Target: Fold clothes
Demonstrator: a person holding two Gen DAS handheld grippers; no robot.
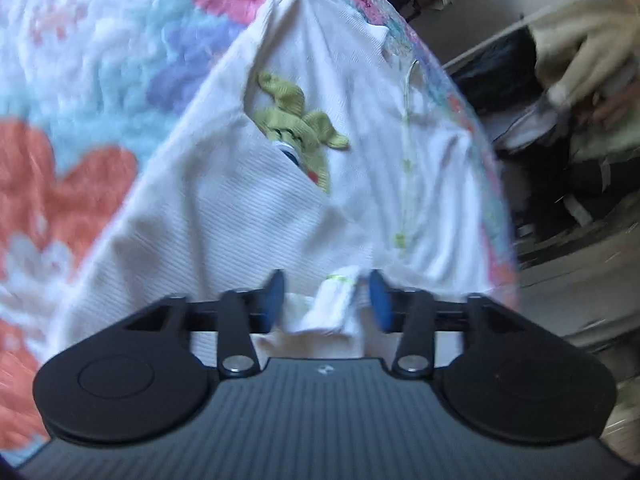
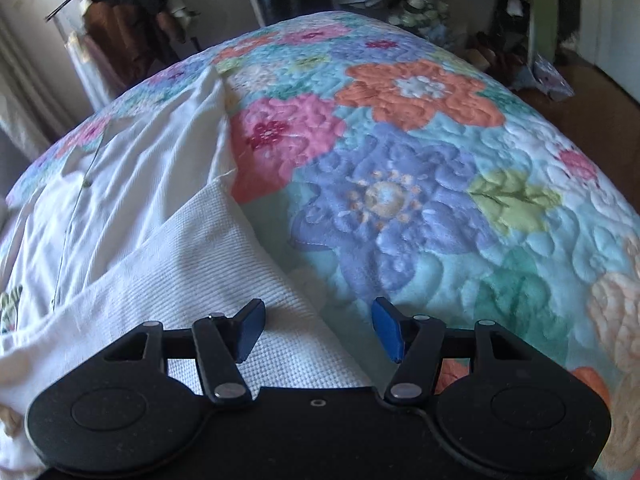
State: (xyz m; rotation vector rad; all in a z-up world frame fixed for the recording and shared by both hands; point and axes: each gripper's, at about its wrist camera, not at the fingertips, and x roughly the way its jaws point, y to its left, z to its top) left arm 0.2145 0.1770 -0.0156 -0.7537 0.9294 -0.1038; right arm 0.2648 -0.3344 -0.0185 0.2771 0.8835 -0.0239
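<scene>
Garment [image 1: 248, 216] white, no readable writing; left gripper [image 1: 326, 298] parted around its cuff; right gripper [image 2: 318, 330] open.

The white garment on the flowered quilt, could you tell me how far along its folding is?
Done: one side of the white garment already lies folded over the green patch. In hand: the left gripper stands open around a cuff, not pinching it; the right gripper is open over the folded edge and quilt. Left: the other side and final folds, apparently.
</scene>
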